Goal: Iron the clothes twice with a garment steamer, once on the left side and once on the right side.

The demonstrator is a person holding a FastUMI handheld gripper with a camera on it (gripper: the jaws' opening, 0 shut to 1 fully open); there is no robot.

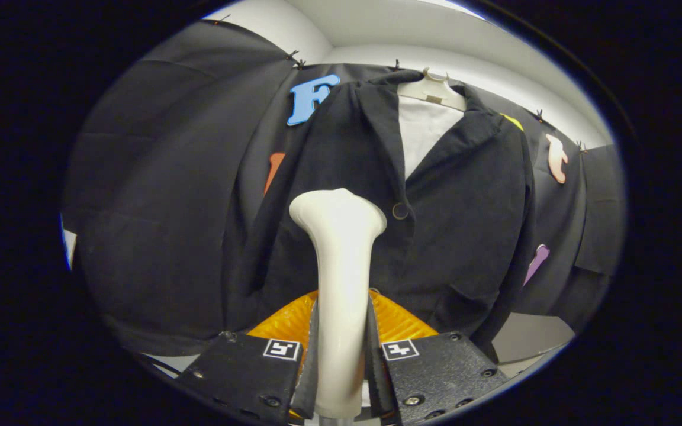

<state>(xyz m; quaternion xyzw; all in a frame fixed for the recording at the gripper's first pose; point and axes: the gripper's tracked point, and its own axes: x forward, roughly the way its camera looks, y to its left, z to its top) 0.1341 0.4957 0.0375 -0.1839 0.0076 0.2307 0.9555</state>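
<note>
Pinching the garment steamer (339, 278) upright, the gripper (341, 355) aims its head at the dark jacket (465, 225) hanging beyond, left of the button (400, 210), ready to steam.

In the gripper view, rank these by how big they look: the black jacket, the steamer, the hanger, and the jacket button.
1. Black jacket.
2. Steamer, held between the gripper fingers; its nearness to the camera inflates it.
3. Hanger.
4. Jacket button.

White hanger (433, 92) at the booth wall, dark jacket (459, 219) draped over it.
</note>
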